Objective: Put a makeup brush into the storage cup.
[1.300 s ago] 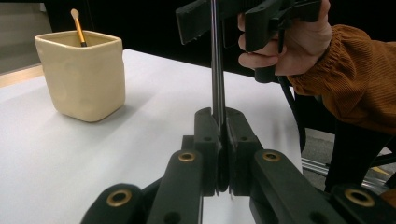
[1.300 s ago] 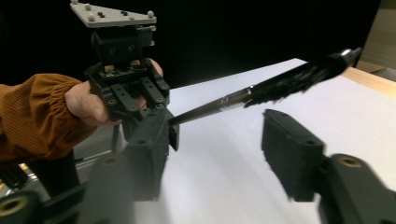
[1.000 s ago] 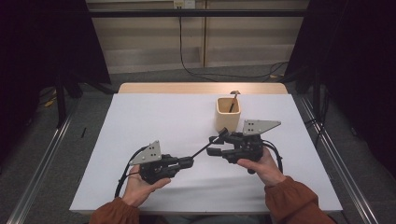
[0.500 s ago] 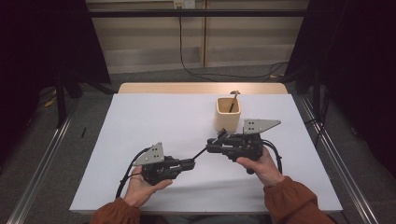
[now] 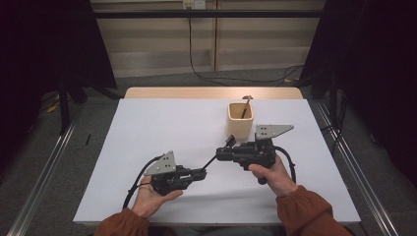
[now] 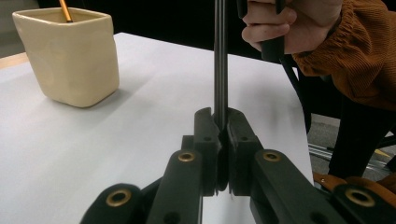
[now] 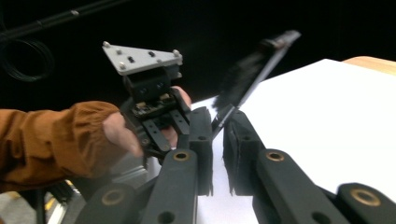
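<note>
A thin black brush (image 5: 211, 162) spans the two grippers just above the white table (image 5: 147, 128). My left gripper (image 5: 203, 172) is shut on its slim handle (image 6: 220, 56), which rises straight up from the jaws (image 6: 222, 135). My right gripper (image 5: 220, 155) has just been closing on the brush near its bristle end. Its pads (image 7: 217, 126) pinch the stem just below the dark bristles (image 7: 254, 65). A cream square cup (image 5: 240, 120) stands behind the right gripper and holds another brush with a brown handle (image 5: 245, 106).
The cup (image 6: 70, 51) sits close to the right hand, toward the far side of the table. A person's orange sleeves (image 5: 305, 211) come in over the near table edge. Metal rails run along both sides of the table. Cables trail from each gripper.
The right gripper's jaws have drawn together on the brush. Both hands and the cup stay where they were.
</note>
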Tool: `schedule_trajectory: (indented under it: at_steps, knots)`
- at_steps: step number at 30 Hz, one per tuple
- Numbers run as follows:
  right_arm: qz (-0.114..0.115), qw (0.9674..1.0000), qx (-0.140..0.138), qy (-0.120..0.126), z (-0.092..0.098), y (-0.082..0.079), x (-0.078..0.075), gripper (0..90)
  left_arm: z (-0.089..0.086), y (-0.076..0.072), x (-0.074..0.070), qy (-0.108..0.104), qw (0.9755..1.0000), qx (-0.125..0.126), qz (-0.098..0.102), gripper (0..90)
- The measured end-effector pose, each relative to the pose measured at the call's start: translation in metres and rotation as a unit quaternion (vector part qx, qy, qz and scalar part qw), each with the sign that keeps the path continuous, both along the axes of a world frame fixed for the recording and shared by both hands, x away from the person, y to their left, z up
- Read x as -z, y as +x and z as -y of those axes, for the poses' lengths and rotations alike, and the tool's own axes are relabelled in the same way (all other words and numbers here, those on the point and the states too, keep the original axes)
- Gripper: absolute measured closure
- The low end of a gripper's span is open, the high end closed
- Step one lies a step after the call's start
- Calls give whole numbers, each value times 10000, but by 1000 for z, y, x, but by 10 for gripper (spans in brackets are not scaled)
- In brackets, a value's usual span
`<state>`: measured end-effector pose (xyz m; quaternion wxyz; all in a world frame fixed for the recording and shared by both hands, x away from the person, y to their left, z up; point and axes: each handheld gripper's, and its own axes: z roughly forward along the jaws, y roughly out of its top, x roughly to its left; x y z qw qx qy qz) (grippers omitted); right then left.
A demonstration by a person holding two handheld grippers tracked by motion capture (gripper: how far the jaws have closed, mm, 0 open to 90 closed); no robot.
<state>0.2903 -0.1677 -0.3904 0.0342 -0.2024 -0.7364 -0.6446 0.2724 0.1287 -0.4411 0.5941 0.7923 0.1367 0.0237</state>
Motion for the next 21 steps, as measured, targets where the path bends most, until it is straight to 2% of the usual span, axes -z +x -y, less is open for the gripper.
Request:
schedule_trajectory:
  at_steps: [6, 8, 16, 21]
  knots:
    - [-63, 9998, -112, 117, -3, 0, -2, 854, 0, 2, 1, -30, 10000, -88, -16, 800]
    - [-44, 9999, -118, 87, -4, 0, -3, 855, 0, 3, 1, -33, 9999, -104, 0, 784]
    - [-24, 9999, 89, -47, -6, 1, -10, 855, -3, 3, -1, -129, 9995, -271, 48, 669]
    - [-52, 9998, 193, -94, -1, 1, -9, 855, -4, 3, -2, -131, 9990, -425, 53, 561]
